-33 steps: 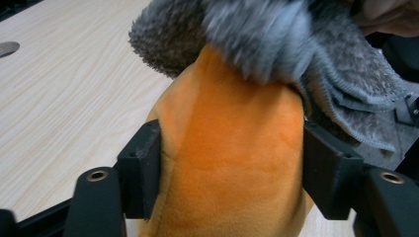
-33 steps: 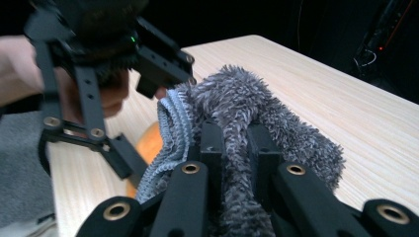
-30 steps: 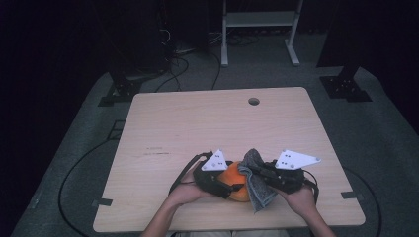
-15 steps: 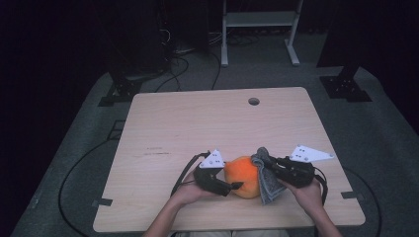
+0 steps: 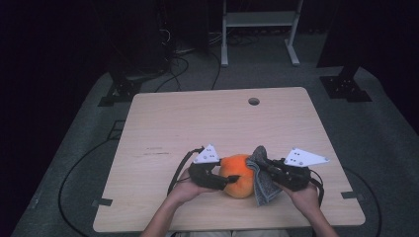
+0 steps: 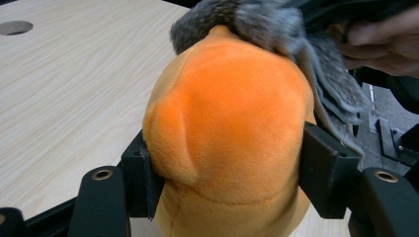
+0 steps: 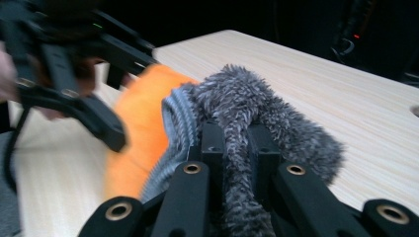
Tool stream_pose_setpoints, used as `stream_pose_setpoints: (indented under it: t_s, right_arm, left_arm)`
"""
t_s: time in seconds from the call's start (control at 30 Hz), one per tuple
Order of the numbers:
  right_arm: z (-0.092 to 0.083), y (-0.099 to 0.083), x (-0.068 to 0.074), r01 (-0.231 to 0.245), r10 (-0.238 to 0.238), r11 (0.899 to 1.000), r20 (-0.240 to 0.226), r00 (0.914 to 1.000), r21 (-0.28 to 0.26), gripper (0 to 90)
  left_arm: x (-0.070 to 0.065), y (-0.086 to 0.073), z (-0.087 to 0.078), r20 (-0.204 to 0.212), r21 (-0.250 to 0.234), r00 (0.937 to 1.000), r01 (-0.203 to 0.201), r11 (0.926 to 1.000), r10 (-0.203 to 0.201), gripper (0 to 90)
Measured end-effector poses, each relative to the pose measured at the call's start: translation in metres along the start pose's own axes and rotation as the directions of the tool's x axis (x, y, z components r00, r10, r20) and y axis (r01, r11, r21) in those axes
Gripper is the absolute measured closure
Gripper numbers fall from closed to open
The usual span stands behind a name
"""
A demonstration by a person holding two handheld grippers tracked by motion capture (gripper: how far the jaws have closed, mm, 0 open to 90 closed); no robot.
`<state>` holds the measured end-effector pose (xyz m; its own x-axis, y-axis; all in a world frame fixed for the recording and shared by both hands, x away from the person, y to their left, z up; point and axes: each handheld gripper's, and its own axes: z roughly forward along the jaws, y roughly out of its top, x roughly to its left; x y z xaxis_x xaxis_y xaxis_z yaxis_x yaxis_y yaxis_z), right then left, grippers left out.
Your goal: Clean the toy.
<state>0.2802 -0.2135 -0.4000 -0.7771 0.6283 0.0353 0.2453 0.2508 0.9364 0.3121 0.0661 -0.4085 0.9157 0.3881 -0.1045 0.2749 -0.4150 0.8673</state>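
Orange plush toy (image 5: 239, 176) sits at the table's (image 5: 197, 118) near edge, squeezed between the left gripper's (image 5: 228, 181) just-closing jaws. At its 3 o'clock, the right gripper (image 5: 261, 166) pinches a grey furry cloth (image 5: 262, 183) draped against the toy.

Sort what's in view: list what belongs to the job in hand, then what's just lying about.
In the job:
orange plush toy
grey fuzzy cloth
left gripper
right gripper

Lying about:
white-framed stand
floor cables
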Motion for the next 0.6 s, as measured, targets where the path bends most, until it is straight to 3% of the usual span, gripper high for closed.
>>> stream_pose_setpoints:
  t_s: [0.13, 0.27, 0.37, 0.6]
  right_arm:
    - [0.002, 0.009, 0.016, 0.051, -0.052, 0.999, -0.039, 0.9979, -0.014, 80.7]
    - [0.004, 0.016, 0.030, 0.127, -0.127, 0.992, -0.049, 0.9906, -0.004, 80.7]
    - [0.005, 0.011, 0.020, 0.083, -0.083, 0.997, -0.047, 0.9954, -0.009, 80.7]
    - [-0.001, -0.004, -0.012, 0.002, -0.002, 1.000, 0.020, 0.9998, 0.023, 80.6]
  left_arm:
    - [-0.007, 0.001, 0.006, -0.013, -0.005, 0.9999, -0.008, 1.0000, 0.008, 35.0]
    - [-0.013, 0.001, 0.010, -0.021, 0.013, 0.9980, -0.059, 0.9982, 0.059, 35.1]
    - [-0.011, -0.001, 0.010, -0.016, 0.007, 0.9984, -0.055, 0.9985, 0.055, 35.3]
    - [-0.004, -0.003, 0.008, -0.011, 0.002, 0.9997, -0.023, 0.9997, 0.023, 33.4]
